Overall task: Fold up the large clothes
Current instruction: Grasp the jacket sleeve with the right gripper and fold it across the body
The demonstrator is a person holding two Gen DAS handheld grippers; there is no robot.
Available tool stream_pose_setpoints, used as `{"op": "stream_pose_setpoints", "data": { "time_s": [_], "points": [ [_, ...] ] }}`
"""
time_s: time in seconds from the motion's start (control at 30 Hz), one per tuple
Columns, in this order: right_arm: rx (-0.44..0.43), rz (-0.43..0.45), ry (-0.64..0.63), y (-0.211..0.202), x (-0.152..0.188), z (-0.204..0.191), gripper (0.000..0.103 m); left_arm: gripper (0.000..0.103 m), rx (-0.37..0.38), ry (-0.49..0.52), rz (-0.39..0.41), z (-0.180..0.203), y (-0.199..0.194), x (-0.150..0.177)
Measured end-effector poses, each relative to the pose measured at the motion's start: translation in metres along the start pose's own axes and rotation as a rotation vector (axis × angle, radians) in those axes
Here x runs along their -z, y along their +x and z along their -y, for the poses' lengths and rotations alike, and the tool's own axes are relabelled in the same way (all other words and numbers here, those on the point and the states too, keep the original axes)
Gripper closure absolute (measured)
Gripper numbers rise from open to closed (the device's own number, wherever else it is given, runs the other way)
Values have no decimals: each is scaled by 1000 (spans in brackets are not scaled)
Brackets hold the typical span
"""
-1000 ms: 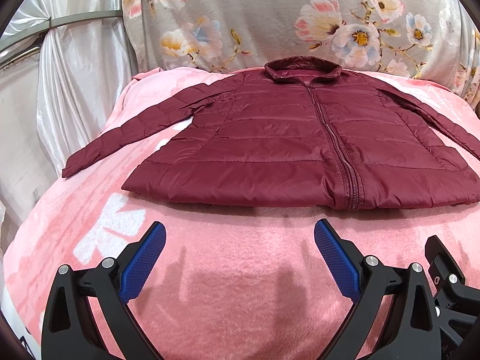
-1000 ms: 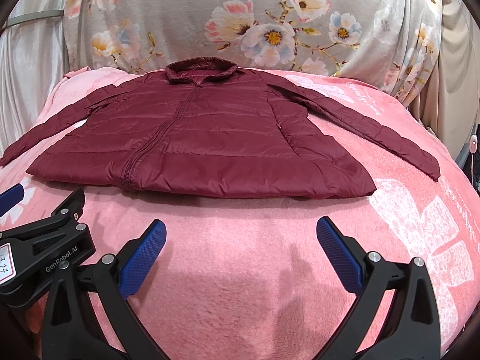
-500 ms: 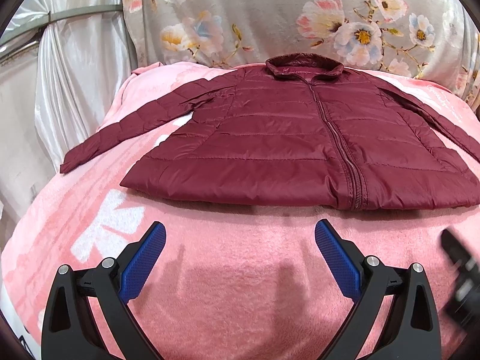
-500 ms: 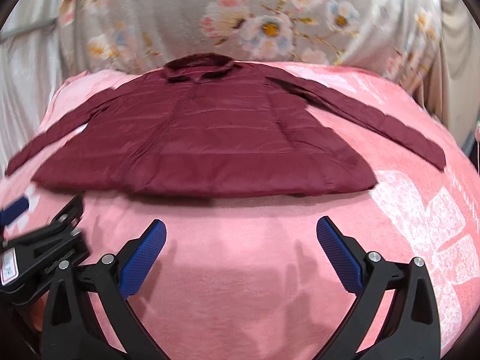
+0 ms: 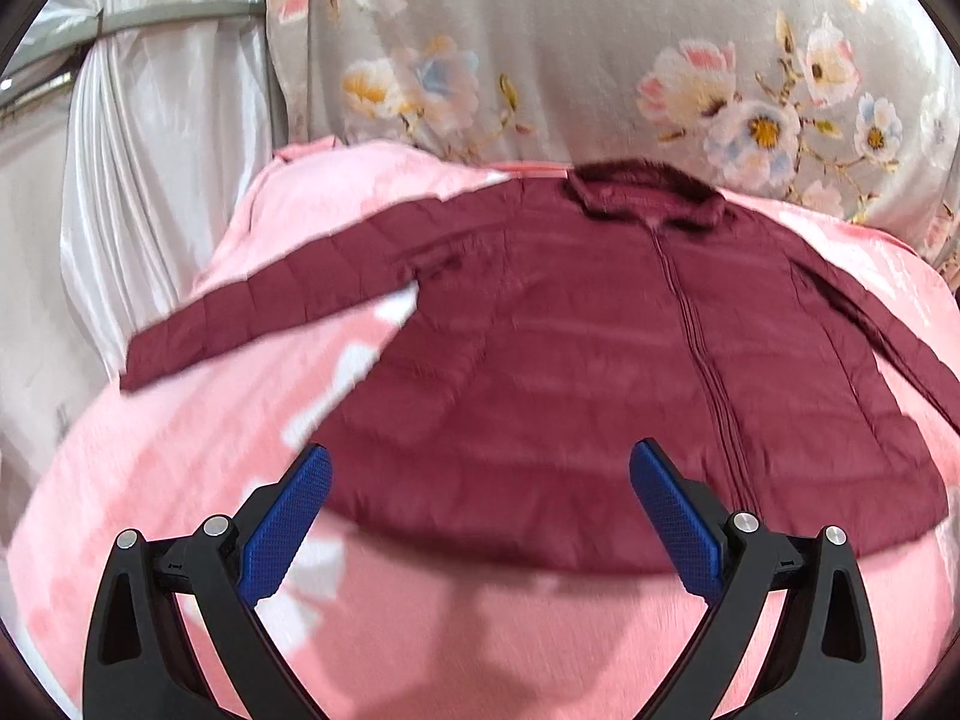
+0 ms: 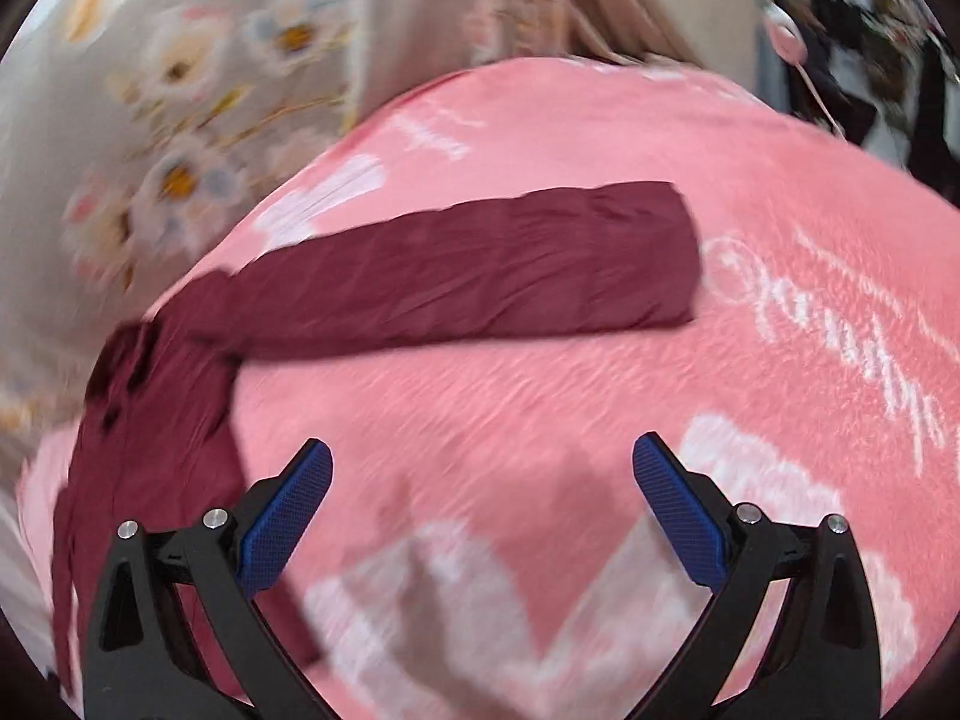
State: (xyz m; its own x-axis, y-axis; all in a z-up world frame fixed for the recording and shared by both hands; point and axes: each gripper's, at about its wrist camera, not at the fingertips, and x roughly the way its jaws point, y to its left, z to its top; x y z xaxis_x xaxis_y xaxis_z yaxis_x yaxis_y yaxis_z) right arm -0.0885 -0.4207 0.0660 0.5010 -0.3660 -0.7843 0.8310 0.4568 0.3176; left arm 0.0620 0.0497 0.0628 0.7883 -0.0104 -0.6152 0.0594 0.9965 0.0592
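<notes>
A maroon quilted jacket (image 5: 600, 372) lies flat and face up on a bed covered by a pink blanket (image 5: 180, 480), its collar (image 5: 651, 198) toward the far edge where a grey floral fabric (image 5: 600, 60) rises behind it, and its zipper (image 5: 705, 372) runs down toward the near edge. In the left wrist view the left tool (image 5: 480, 510) hovers over the jacket's hem with its jaws spread wide and nothing between the blue pads (image 5: 288, 522); the hem shows in the gap between them. One sleeve (image 5: 270, 312) stretches out toward the bed's left edge, beside a white curtain (image 5: 150, 150). The right wrist view (badly motion-blurred) looks across the bed's right side, where the other sleeve (image 6: 480, 270) lies straight on the blanket, its cuff pointing toward the right edge, with white lettering (image 6: 840, 324) on the blanket just past it. The right tool (image 6: 483, 510) is also spread wide and empty, hanging above bare blanket on the near side of that sleeve and apart from it, with the jacket's body at the left of its view.
</notes>
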Motion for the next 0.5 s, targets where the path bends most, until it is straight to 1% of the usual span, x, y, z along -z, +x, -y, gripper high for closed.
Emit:
{"op": "stream_pose_setpoints", "data": {
  "time_s": [0.07, 0.17, 0.2, 0.23, 0.27, 0.3, 0.33, 0.37, 0.4, 0.43, 0.5],
  "points": [
    [38, 9, 67, 14, -14, 15, 5, 5, -11, 0, 9, -2, 4, -11],
    [82, 11, 114, 34, -31, 30, 5, 5, -31, -4, -4, -5, 16, -23],
    [83, 5, 133, 42, -36, 34, 10, 5, -34, -7, -13, -5, 20, -26],
    [89, -4, 149, 50, -42, 38, 21, 5, -35, -12, -26, -5, 27, -28],
    [114, -6, 154, 56, -45, 39, 26, 5, -36, -16, -35, -6, 30, -29],
    [132, 13, 141, 59, -50, 37, 33, 5, -38, -23, -46, -6, 36, -31],
    [130, 17, 130, 61, -54, 34, 51, 5, -39, -26, -52, -7, 41, -32],
    [103, 5, 128, 67, -61, 30, 61, 5, -44, -25, -56, -6, 45, -31],
    [62, -9, 146, 72, -68, 27, 77, 5, -51, -22, -62, -6, 49, -31],
    [39, -11, 155, 74, -72, 24, 86, 5, -57, -20, -67, -6, 53, -32],
    [17, 18, 124, 70, -82, 6, 91, 5, -67, -19, -79, -7, 61, -32]
  ]
}}
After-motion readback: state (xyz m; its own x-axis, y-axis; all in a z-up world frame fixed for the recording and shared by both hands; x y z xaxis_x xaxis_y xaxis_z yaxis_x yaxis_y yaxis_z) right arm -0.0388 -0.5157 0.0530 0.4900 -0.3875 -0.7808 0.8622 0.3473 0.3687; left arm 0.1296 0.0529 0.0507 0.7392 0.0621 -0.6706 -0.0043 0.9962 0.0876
